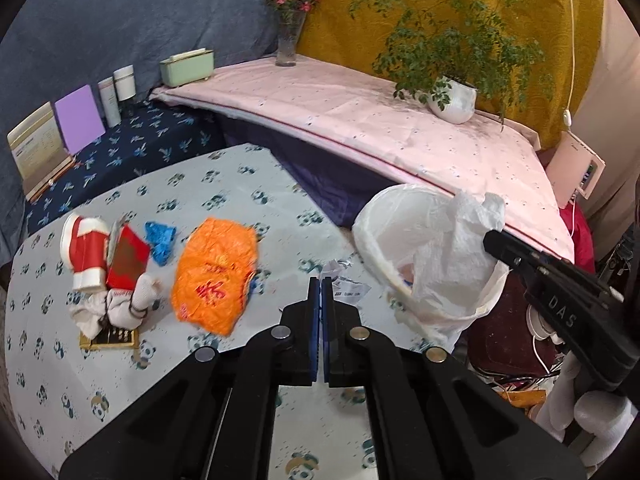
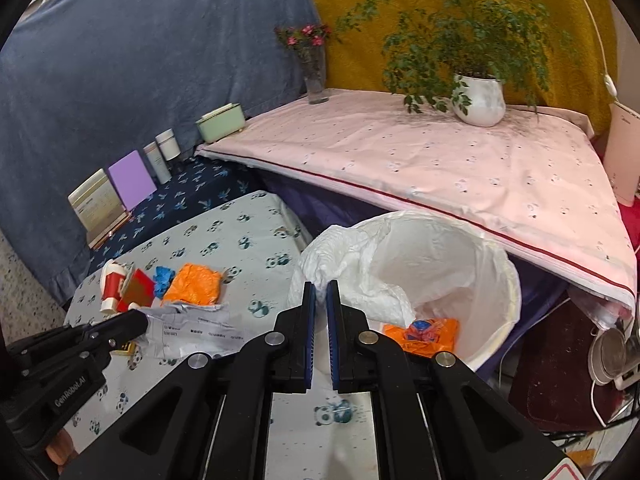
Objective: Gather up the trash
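Note:
My left gripper (image 1: 321, 280) is shut on a crumpled white receipt (image 1: 347, 285); the paper also shows in the right wrist view (image 2: 192, 326) held above the panda-print table. My right gripper (image 2: 321, 285) is shut on a crumpled white tissue (image 2: 352, 268) at the near rim of the white-lined trash bin (image 2: 508, 280); in the left wrist view the tissue (image 1: 464, 236) hangs over the bin (image 1: 370, 236). An orange wrapper (image 2: 432, 330) lies inside the bin. On the table lie an orange bag (image 1: 216, 276) and a blue wrapper (image 1: 160, 240).
A red-and-white figurine with a red card (image 1: 100, 264) stands left on the table. A pink-covered bench (image 1: 360, 120) behind holds a potted plant (image 1: 454, 100), a flower vase (image 1: 288, 40) and a green box (image 1: 186, 66). Books and bottles (image 1: 76, 120) stand far left.

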Action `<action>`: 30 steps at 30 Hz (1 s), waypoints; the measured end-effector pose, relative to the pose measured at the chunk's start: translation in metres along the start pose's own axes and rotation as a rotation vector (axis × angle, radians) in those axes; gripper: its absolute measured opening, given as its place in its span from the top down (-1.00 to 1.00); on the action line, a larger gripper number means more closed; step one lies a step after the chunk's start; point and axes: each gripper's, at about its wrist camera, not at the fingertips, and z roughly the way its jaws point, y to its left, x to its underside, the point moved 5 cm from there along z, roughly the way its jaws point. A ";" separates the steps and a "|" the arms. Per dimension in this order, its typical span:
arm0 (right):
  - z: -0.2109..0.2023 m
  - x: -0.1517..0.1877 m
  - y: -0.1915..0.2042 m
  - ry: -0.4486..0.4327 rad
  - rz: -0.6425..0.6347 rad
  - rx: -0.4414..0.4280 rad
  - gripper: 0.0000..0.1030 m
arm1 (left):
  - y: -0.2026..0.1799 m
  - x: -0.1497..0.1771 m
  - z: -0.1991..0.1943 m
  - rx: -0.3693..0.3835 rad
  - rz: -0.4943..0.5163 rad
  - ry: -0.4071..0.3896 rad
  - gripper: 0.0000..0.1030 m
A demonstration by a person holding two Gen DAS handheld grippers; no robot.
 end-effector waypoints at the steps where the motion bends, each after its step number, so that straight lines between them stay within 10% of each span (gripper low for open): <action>1: -0.001 -0.001 -0.005 -0.003 0.006 0.006 0.89 | -0.006 -0.005 0.001 0.007 0.008 -0.007 0.99; 24: 0.018 -0.018 -0.086 -0.004 0.111 0.116 0.82 | -0.101 -0.060 0.078 0.138 0.103 0.040 0.94; 30: 0.023 -0.020 -0.088 -0.009 0.123 0.121 0.47 | -0.095 -0.062 0.081 0.114 0.093 0.017 0.10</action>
